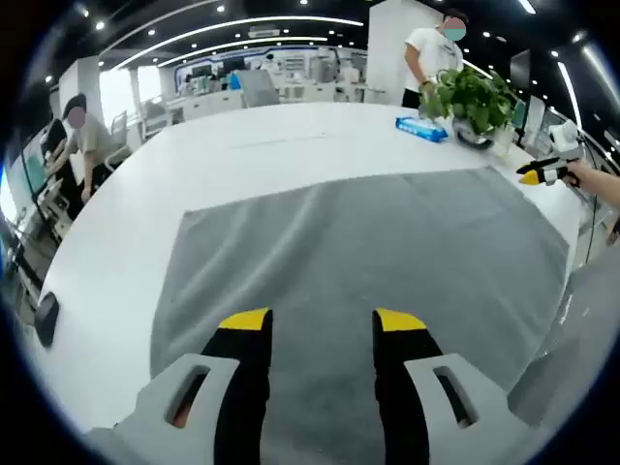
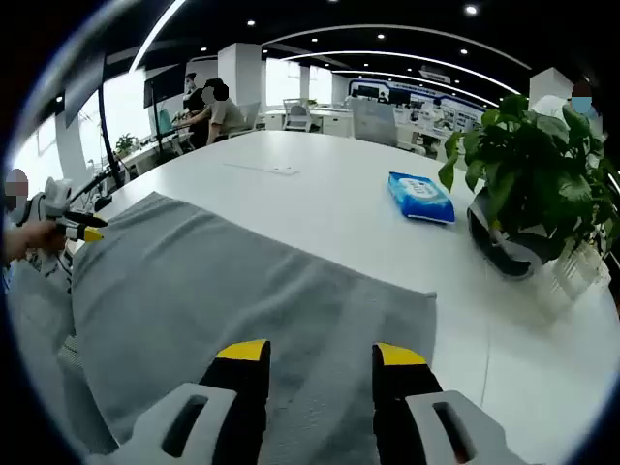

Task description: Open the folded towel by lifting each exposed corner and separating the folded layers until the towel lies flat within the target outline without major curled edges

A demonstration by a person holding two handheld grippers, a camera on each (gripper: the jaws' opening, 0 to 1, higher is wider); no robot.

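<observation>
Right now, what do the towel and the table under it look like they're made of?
The towel looks like soft grey cloth, matte with a fine nap, probably microfibre or terry. The table looks like a hard, smooth white top, faintly glossy, likely laminate or similar; the exact material cannot be told.

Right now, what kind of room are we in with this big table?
Probably an open-plan office. People work at long rows of white desks under recessed ceiling lights, and the grey towel lies on a wide white table beside a leafy green potted plant.
</observation>
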